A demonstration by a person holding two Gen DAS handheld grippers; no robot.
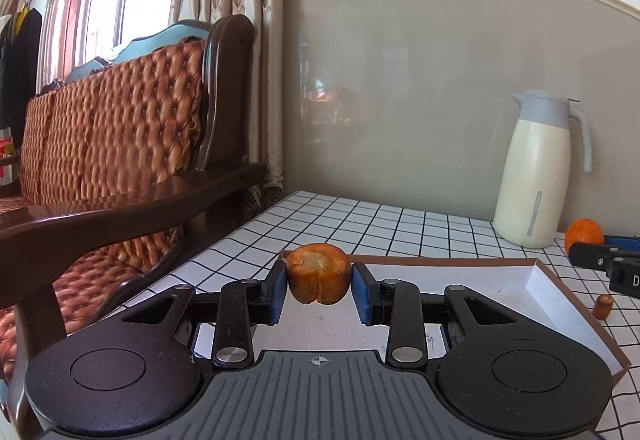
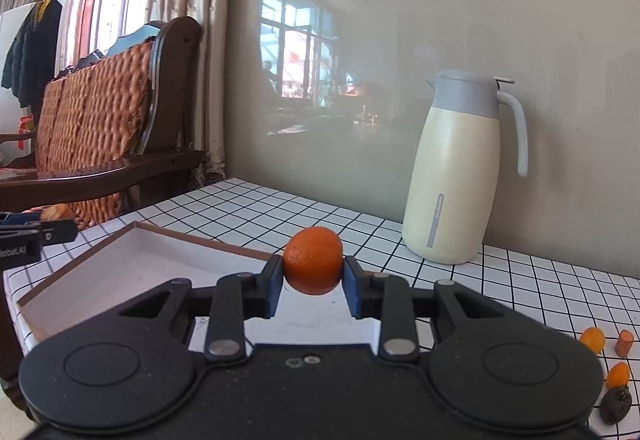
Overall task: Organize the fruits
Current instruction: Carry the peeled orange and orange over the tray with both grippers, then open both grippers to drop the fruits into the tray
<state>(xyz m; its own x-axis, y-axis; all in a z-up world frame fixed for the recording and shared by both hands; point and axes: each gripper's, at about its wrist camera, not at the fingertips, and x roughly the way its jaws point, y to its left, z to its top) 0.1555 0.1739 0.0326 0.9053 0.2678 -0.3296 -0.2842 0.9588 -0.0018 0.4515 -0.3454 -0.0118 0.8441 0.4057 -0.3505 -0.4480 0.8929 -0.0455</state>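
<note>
My left gripper (image 1: 319,282) is shut on a shrivelled brown-orange fruit (image 1: 318,273) and holds it over the near left part of a shallow white tray (image 1: 472,280) with a brown rim. My right gripper (image 2: 313,272) is shut on a round orange (image 2: 313,265) above the right end of the same tray (image 2: 120,272). In the left wrist view the orange (image 1: 584,236) and the right gripper's arm show at the far right. In the right wrist view the left gripper (image 2: 48,224) with its fruit shows at the far left.
A cream jug with a grey lid (image 2: 456,176) stands on the checked tabletop (image 2: 540,292) by the wall. Small orange fruits (image 2: 593,340), an orange stub (image 2: 624,343) and a dark wrinkled fruit (image 2: 615,405) lie at the right. A wooden sofa (image 1: 120,144) stands to the left.
</note>
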